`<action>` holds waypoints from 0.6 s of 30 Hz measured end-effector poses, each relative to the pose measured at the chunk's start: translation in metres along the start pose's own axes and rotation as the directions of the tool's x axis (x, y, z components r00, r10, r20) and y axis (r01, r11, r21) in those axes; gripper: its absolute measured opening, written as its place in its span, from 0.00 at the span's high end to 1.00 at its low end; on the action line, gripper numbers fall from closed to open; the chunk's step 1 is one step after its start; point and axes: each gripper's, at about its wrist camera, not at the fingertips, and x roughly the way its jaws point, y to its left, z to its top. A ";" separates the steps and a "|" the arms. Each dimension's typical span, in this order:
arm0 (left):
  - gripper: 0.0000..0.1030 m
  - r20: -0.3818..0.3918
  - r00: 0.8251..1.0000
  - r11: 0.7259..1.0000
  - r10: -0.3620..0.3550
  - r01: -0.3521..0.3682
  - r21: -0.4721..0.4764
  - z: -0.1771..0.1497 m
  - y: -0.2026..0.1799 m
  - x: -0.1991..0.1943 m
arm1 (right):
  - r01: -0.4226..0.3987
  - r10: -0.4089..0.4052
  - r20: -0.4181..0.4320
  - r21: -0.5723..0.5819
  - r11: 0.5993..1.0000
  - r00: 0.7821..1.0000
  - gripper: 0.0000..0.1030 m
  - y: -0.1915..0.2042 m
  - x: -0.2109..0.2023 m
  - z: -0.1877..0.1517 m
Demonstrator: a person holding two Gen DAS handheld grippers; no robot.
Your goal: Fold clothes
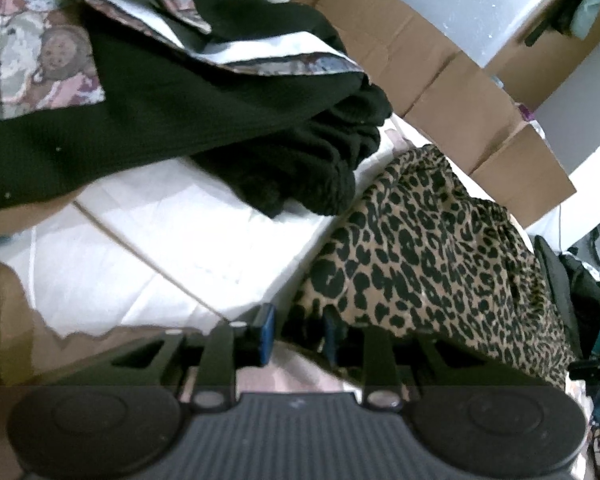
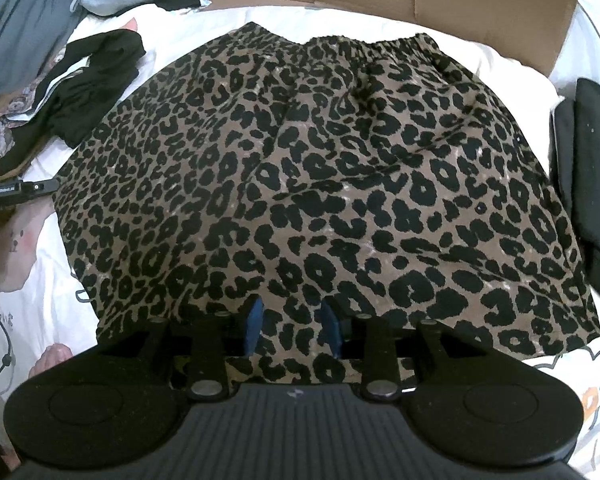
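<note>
The leopard-print skirt (image 2: 320, 176) lies spread flat on the white bed sheet (image 2: 512, 64), ahead of both pairs of fingers, its elastic waistband (image 2: 364, 46) at the far end from the right fingers and its hem right at them. I see no fold in it, so by my reading the work on this garment has barely begun: every fold is left to do.

Beyond the left fingers and off to their left lies a black garment with white stripes (image 1: 204, 112), bunched rather than neatly folded; whether it is finished or waiting I cannot tell. Cardboard (image 1: 440, 92) stands behind the bed.

The right gripper (image 2: 292, 328) has its blue fingers partly open, astride the hem; cloth lies between them, but the pads do not seem to press on it.

The left gripper (image 1: 298, 332) is likewise partly open, at the skirt's near corner, holding nothing that I can make out.
</note>
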 end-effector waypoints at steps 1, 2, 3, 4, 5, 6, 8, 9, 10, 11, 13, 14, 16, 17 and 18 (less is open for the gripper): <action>0.76 -0.004 1.000 1.000 -0.005 0.005 -0.006 0.000 0.001 0.000 | -0.001 0.001 0.000 -0.002 1.000 1.000 0.62 -0.001 0.000 0.000; 0.85 -0.013 1.000 1.000 -0.006 0.005 -0.016 0.001 0.002 -0.001 | -0.002 0.002 0.000 -0.004 1.000 1.000 0.62 -0.001 -0.001 0.000; 0.95 -0.018 1.000 1.000 -0.004 0.004 -0.024 0.002 0.003 -0.003 | -0.004 0.004 0.000 -0.006 1.000 1.000 0.62 -0.002 -0.001 -0.001; 0.95 -0.020 1.000 1.000 -0.006 0.006 -0.023 0.003 0.003 -0.006 | -0.005 0.005 0.000 -0.009 1.000 1.000 0.62 -0.003 -0.002 -0.001; 0.96 -0.021 1.000 1.000 -0.009 0.008 -0.022 0.004 0.002 -0.009 | -0.006 0.006 0.004 -0.016 1.000 1.000 0.62 -0.003 -0.004 -0.001; 0.96 -0.023 1.000 1.000 -0.011 0.010 -0.018 0.005 0.001 -0.012 | -0.008 0.008 0.007 -0.022 1.000 1.000 0.62 -0.004 -0.006 -0.002; 0.96 -0.027 1.000 1.000 -0.017 0.016 -0.005 0.009 -0.003 -0.018 | -0.009 0.009 0.009 -0.021 1.000 1.000 0.62 -0.005 -0.010 -0.004; 0.96 -0.026 0.999 1.000 -0.020 0.020 0.000 0.012 -0.005 -0.021 | -0.010 0.010 0.012 -0.026 1.000 1.000 0.62 -0.005 -0.012 -0.005; 0.96 -0.021 1.000 1.000 -0.024 0.024 0.001 0.015 -0.007 -0.024 | -0.009 0.009 0.015 -0.036 0.999 1.000 0.62 -0.004 -0.012 -0.006; 0.97 -0.017 0.999 1.000 -0.027 0.027 0.005 0.018 -0.010 -0.028 | -0.009 0.010 0.017 -0.042 0.999 1.000 0.62 -0.003 -0.012 -0.005; 0.97 -0.010 0.999 0.999 -0.037 0.037 0.014 0.024 -0.018 -0.034 | -0.034 0.035 0.029 -0.007 0.999 0.999 0.62 -0.007 -0.012 -0.002; 0.97 -0.007 0.999 0.999 -0.045 0.045 0.019 0.028 -0.023 -0.037 | -0.040 0.040 0.035 0.003 0.999 0.999 0.62 -0.008 -0.012 0.001; 0.97 -0.003 0.998 0.998 -0.060 0.060 0.023 0.034 -0.032 -0.042 | -0.035 0.035 0.048 -0.002 0.999 0.998 0.62 -0.007 -0.011 0.005; 0.98 -0.002 0.998 0.998 -0.066 0.066 0.025 0.037 -0.037 -0.044 | -0.034 0.034 0.054 -0.005 0.999 0.998 0.62 -0.006 -0.011 0.007; 0.98 0.000 0.997 0.997 -0.072 0.072 0.032 0.040 -0.042 -0.046 | -0.033 0.034 0.061 -0.008 0.999 0.998 0.61 -0.005 -0.011 0.010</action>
